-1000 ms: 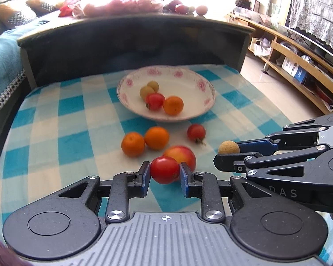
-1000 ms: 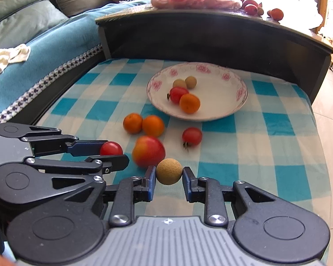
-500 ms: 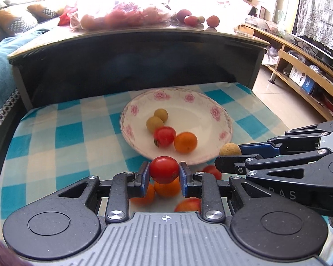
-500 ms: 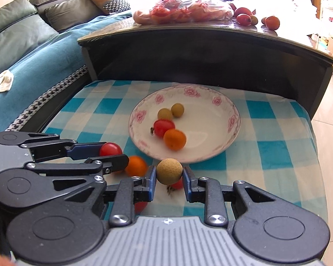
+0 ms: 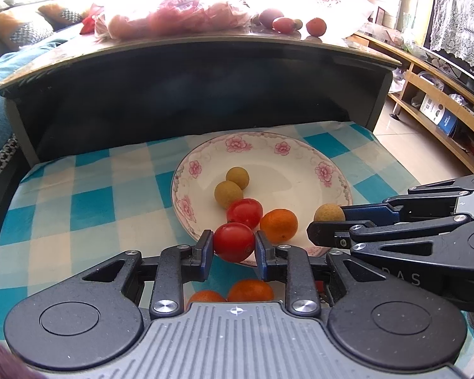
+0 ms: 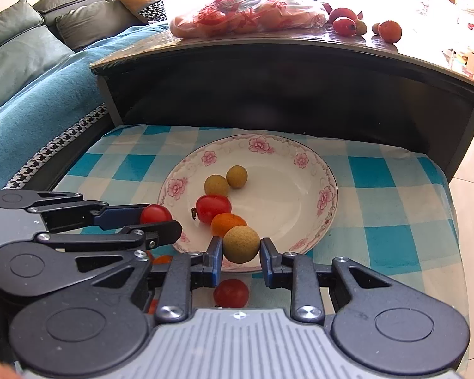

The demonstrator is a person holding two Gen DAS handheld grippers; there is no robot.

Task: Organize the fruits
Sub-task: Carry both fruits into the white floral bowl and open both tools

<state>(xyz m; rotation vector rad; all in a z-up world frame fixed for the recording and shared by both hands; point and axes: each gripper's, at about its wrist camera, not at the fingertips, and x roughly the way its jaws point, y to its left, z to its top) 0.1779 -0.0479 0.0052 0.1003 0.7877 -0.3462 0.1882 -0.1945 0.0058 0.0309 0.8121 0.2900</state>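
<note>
A white floral plate (image 5: 300, 170) (image 6: 300, 195) sits on the blue checked cloth and holds two longans (image 5: 237, 178), a red tomato (image 5: 244, 212) and a small orange (image 5: 278, 225). My left gripper (image 5: 233, 246) is shut on a red cherry tomato (image 5: 233, 242) (image 6: 154, 214), held over the plate's near rim. My right gripper (image 6: 240, 248) is shut on a tan longan (image 6: 240, 243) (image 5: 328, 213), also over the near rim. Two oranges (image 5: 249, 290) and a red tomato (image 6: 231, 292) lie on the cloth below the grippers.
A dark curved table edge (image 5: 205, 63) rises just behind the cloth, with a bag of fruit (image 6: 246, 15) and loose fruit (image 6: 388, 31) on top. A sofa with a blue blanket (image 6: 41, 82) is at left; wooden shelves (image 5: 442, 110) are at right.
Both grippers have risen from the cloth and moved forward with their fruit, from beside the loose fruit to over the plate's near rim. The loose fruit now lies under the grippers.
</note>
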